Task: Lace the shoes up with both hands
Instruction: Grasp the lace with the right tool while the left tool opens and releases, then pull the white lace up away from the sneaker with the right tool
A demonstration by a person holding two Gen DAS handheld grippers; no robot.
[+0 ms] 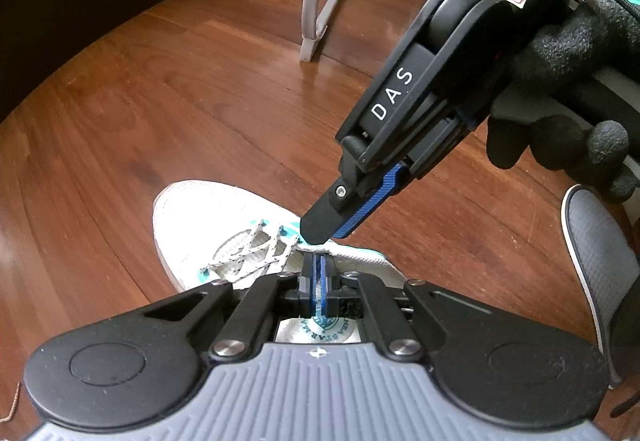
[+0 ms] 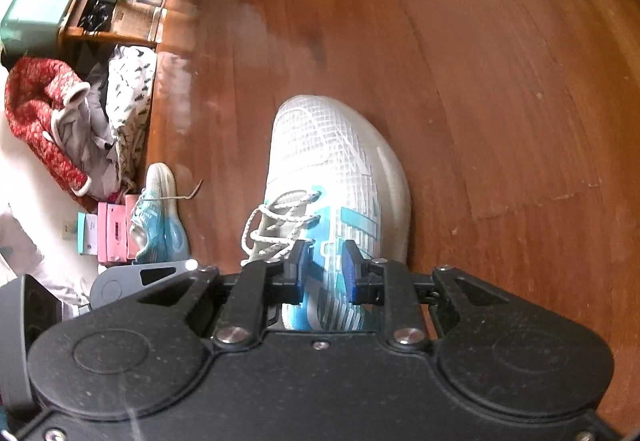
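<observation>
Left tongs [image 1: 319, 273] clenched, seemingly pinching the lace [image 1: 256, 253]; right tongs [image 2: 325, 265] released, straddling the shoe [image 2: 340, 165].

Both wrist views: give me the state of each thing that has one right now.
White shoe: on the floor, partly laced.
Lace: crossed through the front eyelets.
Left gripper: shut, at the shoe's tongue.
Right gripper: open, over the shoe's side.
Second shoe: on its side, lace loose.
</observation>
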